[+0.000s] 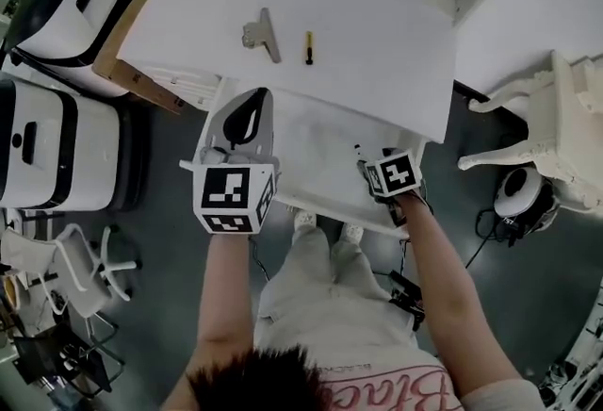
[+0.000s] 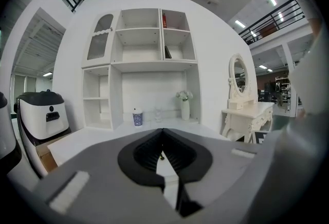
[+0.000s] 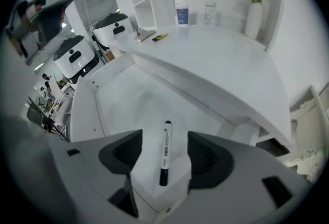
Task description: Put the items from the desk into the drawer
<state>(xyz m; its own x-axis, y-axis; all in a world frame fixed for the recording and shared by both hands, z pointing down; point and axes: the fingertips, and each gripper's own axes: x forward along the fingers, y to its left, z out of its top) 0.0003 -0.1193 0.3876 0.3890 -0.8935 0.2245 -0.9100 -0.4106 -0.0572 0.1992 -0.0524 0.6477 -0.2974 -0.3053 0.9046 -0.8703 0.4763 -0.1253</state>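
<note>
**Marker's in the drawer, two things left on the table**

Head view: the smooth white table (image 1: 377,51) carries a metal binder clip (image 1: 261,34) and, just beside it, a slim yellow pen (image 1: 308,47) with dark ends. Below its front edge the flat white drawer (image 1: 316,155) is pulled open. The left hand-held gripper (image 1: 252,103) sits over the drawer's left side and the right hand-held gripper (image 1: 391,175) over its right corner, each topped by a square-marker cube.

Left gripper view: the ribbed black pads are closed tip to tip, with nothing clamped in the oval gap. A patterned cup (image 2: 137,117) and a white vase (image 2: 185,109) stand at the table's back.

Right gripper view: the jaws stand wide apart. A white cylindrical marker (image 3: 164,159) with a dark cap lies on the drawer floor between them, touching neither pad.
</note>
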